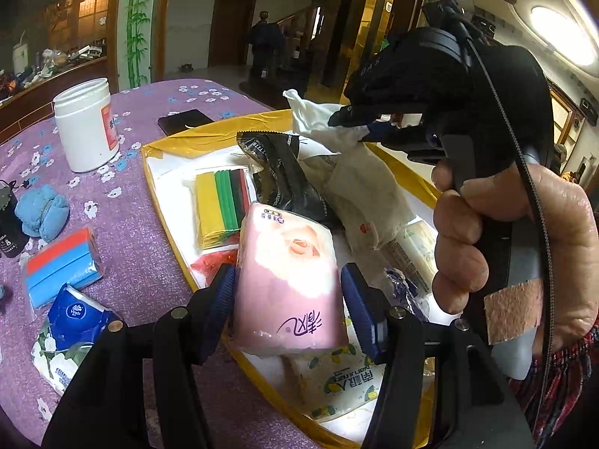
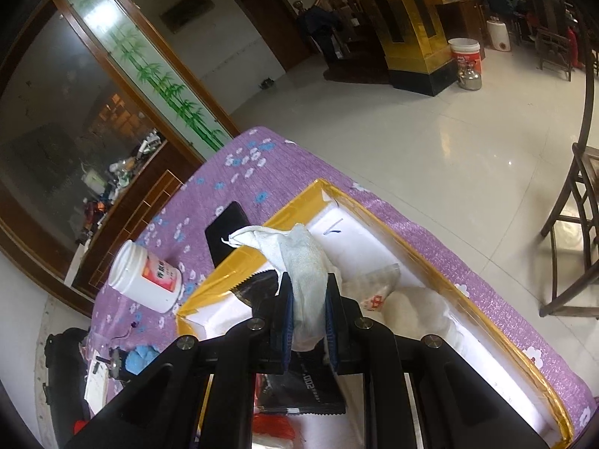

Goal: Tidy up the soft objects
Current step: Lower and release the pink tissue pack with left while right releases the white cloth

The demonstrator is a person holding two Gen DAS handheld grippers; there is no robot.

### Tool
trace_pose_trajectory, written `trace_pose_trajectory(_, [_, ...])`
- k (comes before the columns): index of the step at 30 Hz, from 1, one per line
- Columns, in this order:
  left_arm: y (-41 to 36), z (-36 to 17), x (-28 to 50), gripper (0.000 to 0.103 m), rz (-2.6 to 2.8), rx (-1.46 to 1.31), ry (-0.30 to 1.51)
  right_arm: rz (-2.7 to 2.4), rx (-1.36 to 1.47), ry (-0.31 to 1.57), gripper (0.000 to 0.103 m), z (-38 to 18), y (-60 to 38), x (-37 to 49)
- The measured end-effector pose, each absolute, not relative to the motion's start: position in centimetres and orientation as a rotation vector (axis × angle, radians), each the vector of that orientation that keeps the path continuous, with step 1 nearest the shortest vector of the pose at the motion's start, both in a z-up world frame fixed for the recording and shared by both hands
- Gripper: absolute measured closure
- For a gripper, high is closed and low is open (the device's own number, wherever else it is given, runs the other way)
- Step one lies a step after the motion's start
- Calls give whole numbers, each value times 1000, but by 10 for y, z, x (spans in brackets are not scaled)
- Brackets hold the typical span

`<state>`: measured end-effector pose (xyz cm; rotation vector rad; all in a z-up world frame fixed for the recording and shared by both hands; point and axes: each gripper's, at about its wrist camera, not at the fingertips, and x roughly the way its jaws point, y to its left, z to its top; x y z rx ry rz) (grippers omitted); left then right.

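Observation:
My left gripper (image 1: 290,292) is shut on a pink tissue pack (image 1: 290,280) and holds it over the near end of the yellow-rimmed white box (image 1: 164,149). My right gripper (image 2: 307,299) is shut on a white cloth (image 2: 299,258) above the far part of the box (image 2: 374,202); it also shows in the left wrist view (image 1: 359,127) with the cloth (image 1: 318,119). Inside the box lie a yellow-green-black strip pack (image 1: 221,202), a black packet (image 1: 284,172), a beige bag (image 1: 363,194) and a lemon-print tissue pack (image 1: 337,385).
On the purple flowered tablecloth (image 1: 131,232) left of the box are a white jar (image 1: 86,123), a black phone (image 1: 183,120), a blue cloth (image 1: 43,211), a red-and-blue pack (image 1: 61,265) and a blue tissue pack (image 1: 75,318). A wooden chair (image 2: 572,232) stands right of the table.

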<state>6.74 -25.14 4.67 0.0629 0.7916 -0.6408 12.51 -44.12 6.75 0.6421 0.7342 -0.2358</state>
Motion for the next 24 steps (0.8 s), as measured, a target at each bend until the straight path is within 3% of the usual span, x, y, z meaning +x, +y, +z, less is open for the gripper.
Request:
trace_pose_trajectory(7, [-251,47,67,47,-648,53,791,-263,647,741,80,65,-445,123])
trace_pose_trajectory(12, [-250,48,67,47,-659,32,798,-261,629,731,64,70,-441,122])
trace_pose_trajectory(24, [-256,54,54,45,-754,71,801,-312,571,625,62,100,-444,102])
